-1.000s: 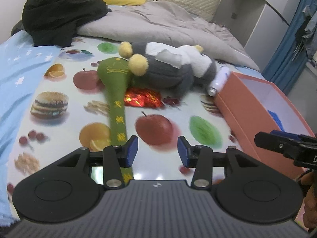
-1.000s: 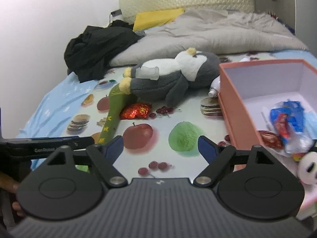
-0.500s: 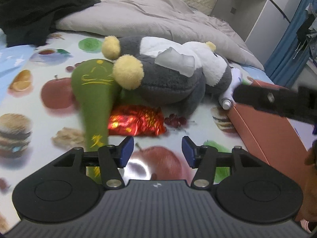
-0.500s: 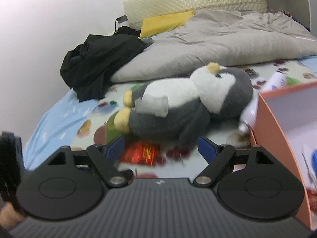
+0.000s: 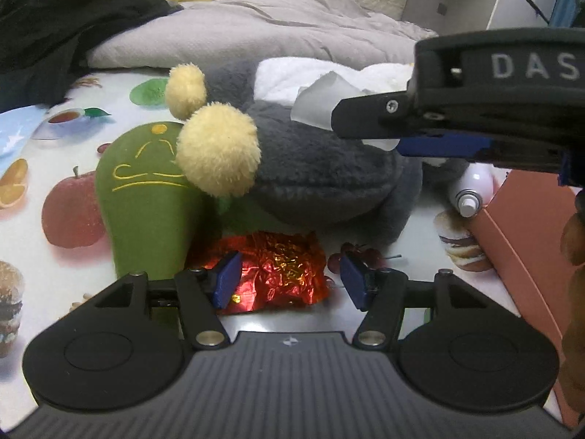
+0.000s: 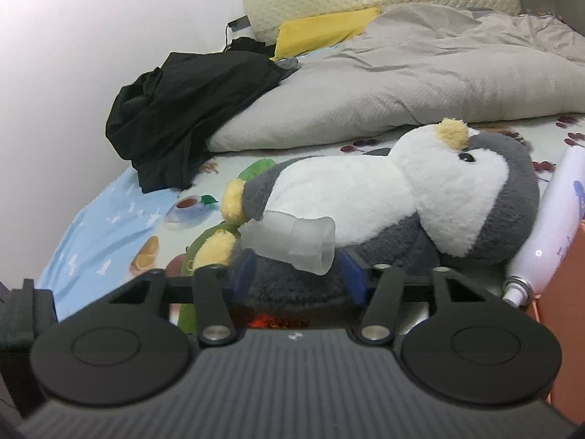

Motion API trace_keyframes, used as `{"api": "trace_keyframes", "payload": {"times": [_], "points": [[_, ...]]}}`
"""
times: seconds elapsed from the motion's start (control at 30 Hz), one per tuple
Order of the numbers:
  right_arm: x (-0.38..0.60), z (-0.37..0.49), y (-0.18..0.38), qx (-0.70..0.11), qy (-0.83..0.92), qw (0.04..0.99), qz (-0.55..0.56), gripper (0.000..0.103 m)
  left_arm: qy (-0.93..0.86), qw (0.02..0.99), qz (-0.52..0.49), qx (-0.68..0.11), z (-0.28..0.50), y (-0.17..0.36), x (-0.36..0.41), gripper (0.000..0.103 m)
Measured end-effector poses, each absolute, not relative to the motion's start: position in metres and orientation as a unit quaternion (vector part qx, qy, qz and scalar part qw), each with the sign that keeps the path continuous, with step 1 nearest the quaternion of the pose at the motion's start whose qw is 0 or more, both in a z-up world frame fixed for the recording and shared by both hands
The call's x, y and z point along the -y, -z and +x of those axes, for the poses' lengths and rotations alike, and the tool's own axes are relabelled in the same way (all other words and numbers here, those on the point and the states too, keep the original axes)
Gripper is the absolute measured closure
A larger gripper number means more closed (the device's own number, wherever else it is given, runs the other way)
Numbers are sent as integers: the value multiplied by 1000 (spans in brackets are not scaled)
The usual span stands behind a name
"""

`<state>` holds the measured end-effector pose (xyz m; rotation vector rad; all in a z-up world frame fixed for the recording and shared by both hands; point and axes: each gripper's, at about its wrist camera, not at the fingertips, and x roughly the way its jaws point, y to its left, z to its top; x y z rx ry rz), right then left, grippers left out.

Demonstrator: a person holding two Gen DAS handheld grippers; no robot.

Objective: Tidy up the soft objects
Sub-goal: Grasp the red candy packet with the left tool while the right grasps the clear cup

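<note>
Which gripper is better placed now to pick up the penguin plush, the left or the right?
Probably the right gripper: its closing jaws already straddle the penguin's grey flank. The left gripper sits lower, over the red foil wrapper.

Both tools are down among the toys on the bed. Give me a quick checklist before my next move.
1. Right tool around the penguin plush: ok, grey fur sits between its closing jaws.
2. Right tool's grip firm: cannot tell, the pads are half hidden in fur.
3. Frosted cap clear of the grasp: not ok, it lies on the plush just above the jaws.
4. Left tool lined up on the red foil packet: ok, jaws opening, packet between them, not gripped.
5. Orange box nearby: ok, just right of the plush.
</note>
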<state>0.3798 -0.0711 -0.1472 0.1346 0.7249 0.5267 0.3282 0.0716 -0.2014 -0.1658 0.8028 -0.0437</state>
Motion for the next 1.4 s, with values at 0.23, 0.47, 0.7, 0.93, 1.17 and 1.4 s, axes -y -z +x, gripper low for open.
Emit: {"api": "trace_keyframes", "payload": {"times": [0.23,0.47,0.7,0.93,1.17,1.4], "points": [[71,381,147,-340,-247,905,58,74,18,915,-81,-396,330,208,-72,58],[77,372,143,-342,-244,906,53,85,24,913,-90,-396,320,205,-72,62],[87,353,137,-346,-235,907,51,93,21,912,-104,-396,299,195,-69,62],[106,321,136,-357,-218,907,48,94,29,908,-108,-403,269,188,-57,62],[132,281,147,-379,-191,904,48,94,40,903,-101,-416,235,188,-41,62],[154,235,159,-402,-167,899,48,94,54,896,-97,-429,209,185,-28,62]]}}
